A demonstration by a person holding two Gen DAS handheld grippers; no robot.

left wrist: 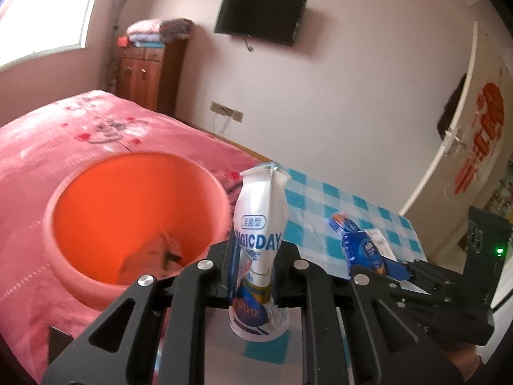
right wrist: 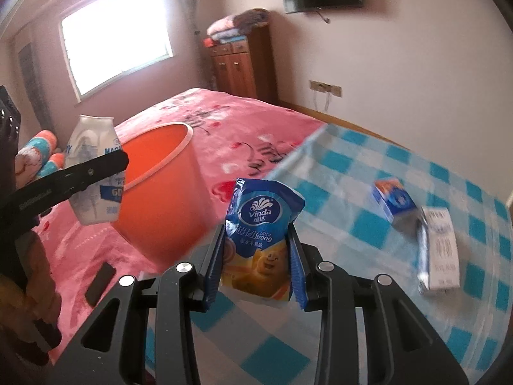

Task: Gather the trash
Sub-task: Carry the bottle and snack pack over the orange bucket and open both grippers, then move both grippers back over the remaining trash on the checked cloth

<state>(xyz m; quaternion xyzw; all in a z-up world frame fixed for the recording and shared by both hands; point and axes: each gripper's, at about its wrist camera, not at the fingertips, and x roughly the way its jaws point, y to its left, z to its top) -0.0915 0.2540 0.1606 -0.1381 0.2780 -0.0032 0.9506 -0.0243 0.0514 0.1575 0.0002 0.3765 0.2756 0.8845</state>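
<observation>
both grippers loaded, carrying trash toward the bucket

left gripper (left wrist: 253,276): jaws pinching a squashed white drink bottle (left wrist: 259,243) at mid-body; its crumpled neck stands above the jaws, its base hangs below them. right gripper (right wrist: 256,263): jaws pinching a blue tissue packet (right wrist: 259,234), whose top pokes out above the pads. both items appear lifted clear of the checked cloth (right wrist: 384,173).

the orange bucket (left wrist: 134,218) sits on the pink bedspread (left wrist: 48,147): ahead and to the left of the left jaws, which look down into its mouth, and to the left of the right jaws, beyond the packet. something brownish lies in its bottom. two small cartons (right wrist: 439,250) remain on the cloth, to the right of the right jaws.

judged step: transport and drop. to do it well, bring each item fully over the bucket's mouth before spreading the jaws, so nothing clips the rim. the bottle is closer, so it likely goes first; keep the grippers apart over the opening. the packet is soft and may cling to a pad on release.
</observation>
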